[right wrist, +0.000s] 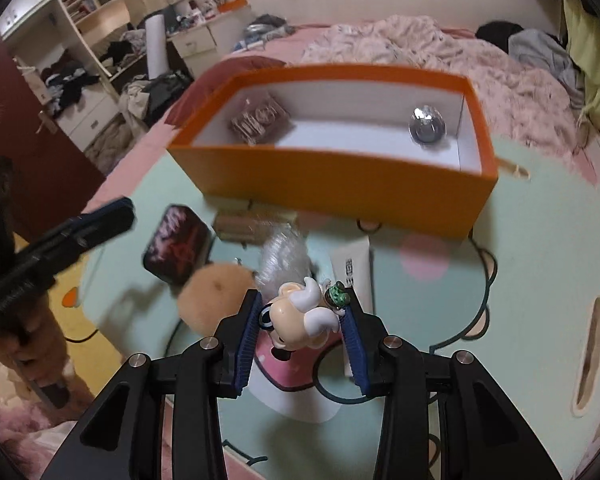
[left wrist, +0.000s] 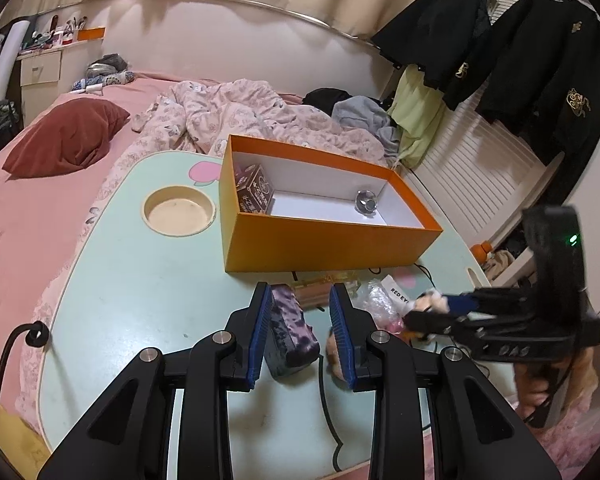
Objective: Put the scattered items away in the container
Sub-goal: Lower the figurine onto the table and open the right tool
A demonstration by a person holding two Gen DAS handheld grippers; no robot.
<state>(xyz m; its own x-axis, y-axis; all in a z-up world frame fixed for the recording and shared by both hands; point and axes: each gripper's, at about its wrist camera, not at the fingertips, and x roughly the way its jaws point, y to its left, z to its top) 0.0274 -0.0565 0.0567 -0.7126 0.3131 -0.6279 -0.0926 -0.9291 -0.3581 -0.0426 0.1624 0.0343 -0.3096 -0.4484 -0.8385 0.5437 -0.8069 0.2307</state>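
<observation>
An orange box (left wrist: 324, 240) (right wrist: 340, 184) stands on the pale green bed table (left wrist: 140, 280). Inside lie a brown patterned carton (left wrist: 256, 192) (right wrist: 258, 120) and a shiny silver ball (left wrist: 366, 201) (right wrist: 427, 126). My left gripper (left wrist: 300, 300) is open, its jaws astride a dark purple-black case (left wrist: 290, 332) (right wrist: 176, 248) that leans against the left pad. My right gripper (right wrist: 302, 310) (left wrist: 428, 312) is shut on a small cartoon figurine (right wrist: 300, 320) with a cream face and white arms, held above the table in front of the box.
In front of the box lie a wooden block (left wrist: 320, 292), a clear plastic wrapper (right wrist: 282, 256), a white tube (right wrist: 354, 268), a fuzzy tan ball (right wrist: 216, 292) and a black cable (left wrist: 326, 400). A round cup recess (left wrist: 179, 210) sits left of the box. The bed lies behind.
</observation>
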